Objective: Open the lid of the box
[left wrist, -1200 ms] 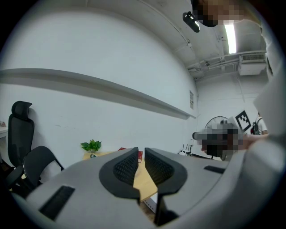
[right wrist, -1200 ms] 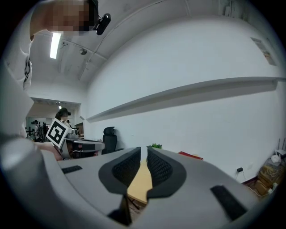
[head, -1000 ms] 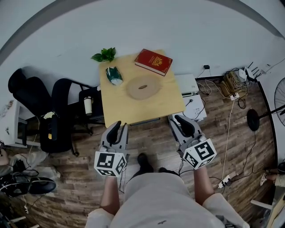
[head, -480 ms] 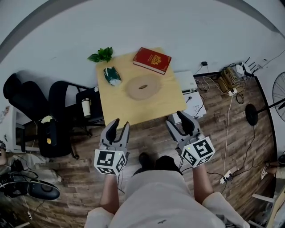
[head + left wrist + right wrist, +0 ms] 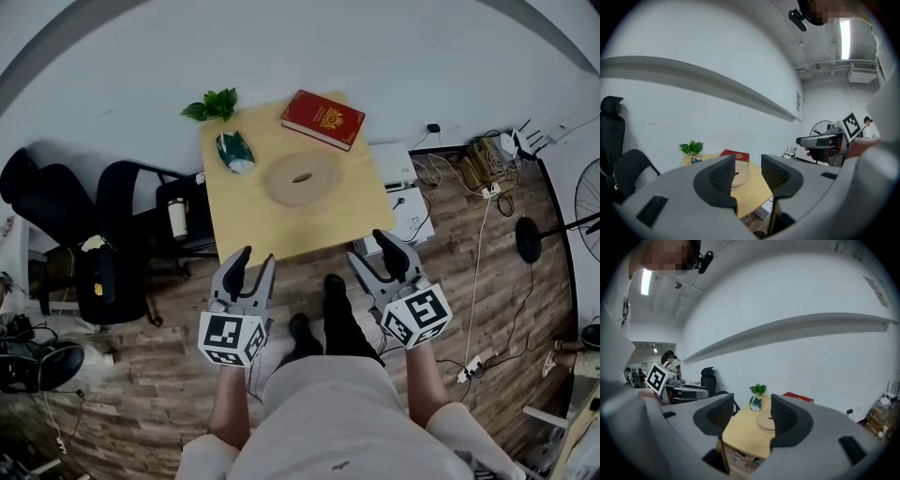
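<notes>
While we stand on the wooden floor short of the surface, the task is, as far as we can judge, not yet begun. We hold the left claw and the right claw out in front of us, near the front edge of the surface and well apart from everything on it. Both claws have just been opening, and each gripper view shows its two jaws standing apart with nothing but air between the pads, so we hold nothing. The red box, which we take to be the task's thing, lies flat at the far right corner of the surface, close to the wall. Its lid looks down and shut, with no gap that we can make out. We are not sure of this reading: the round wooden piece in the middle of the surface, with a small slot in its top, could be a lidded box as well, and it too lies flat and untouched. A green packet and a leafy plant sit toward the far left corner and seem to play no part. What is left, then, is all of it: we must come up to the surface, bring a claw to the lid's edge, perhaps steady the box with the other claw, and lift the lid
</notes>
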The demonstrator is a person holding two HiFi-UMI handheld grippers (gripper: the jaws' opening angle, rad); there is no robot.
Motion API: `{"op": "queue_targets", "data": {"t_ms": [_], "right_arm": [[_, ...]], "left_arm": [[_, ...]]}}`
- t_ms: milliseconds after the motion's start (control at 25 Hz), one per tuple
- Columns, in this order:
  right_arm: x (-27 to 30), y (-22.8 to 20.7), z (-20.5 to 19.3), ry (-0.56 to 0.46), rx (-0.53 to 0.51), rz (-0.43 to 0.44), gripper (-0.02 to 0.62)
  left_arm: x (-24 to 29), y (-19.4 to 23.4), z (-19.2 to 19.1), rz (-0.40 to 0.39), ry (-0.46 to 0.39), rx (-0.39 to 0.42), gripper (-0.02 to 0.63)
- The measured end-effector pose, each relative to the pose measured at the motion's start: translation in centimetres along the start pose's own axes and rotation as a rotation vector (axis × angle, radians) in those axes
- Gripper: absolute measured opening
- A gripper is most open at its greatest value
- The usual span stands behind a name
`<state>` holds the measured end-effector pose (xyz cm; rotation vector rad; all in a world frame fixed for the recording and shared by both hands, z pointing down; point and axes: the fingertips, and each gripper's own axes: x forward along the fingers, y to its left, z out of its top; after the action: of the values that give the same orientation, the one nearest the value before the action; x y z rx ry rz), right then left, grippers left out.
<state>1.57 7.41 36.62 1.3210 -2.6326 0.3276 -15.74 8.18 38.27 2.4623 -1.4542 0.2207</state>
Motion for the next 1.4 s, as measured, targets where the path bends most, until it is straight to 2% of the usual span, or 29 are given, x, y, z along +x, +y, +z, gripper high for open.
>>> {"op": "queue_targets", "data": {"t_ms": [520, 880, 1400], "right_arm": [[6.3, -2.6, 1.0, 0.029, -0.053, 0.116, 0.238], [11.0, -5.0, 0.8, 0.078, -0.115, 0.227, 0.241], [15.5, -7.9, -2.5, 0.175, -0.235, 0.390, 0.249]], "left_arm": [[4.4, 2.0, 0.8, 0.065, 0.029, -0.027, 0.167], [7.7, 2.9, 1.8, 0.142, 0.033, -0.042, 0.172], [11.8, 2.8, 0.9, 0.270, 0.053, -0.089, 0.172]]}}
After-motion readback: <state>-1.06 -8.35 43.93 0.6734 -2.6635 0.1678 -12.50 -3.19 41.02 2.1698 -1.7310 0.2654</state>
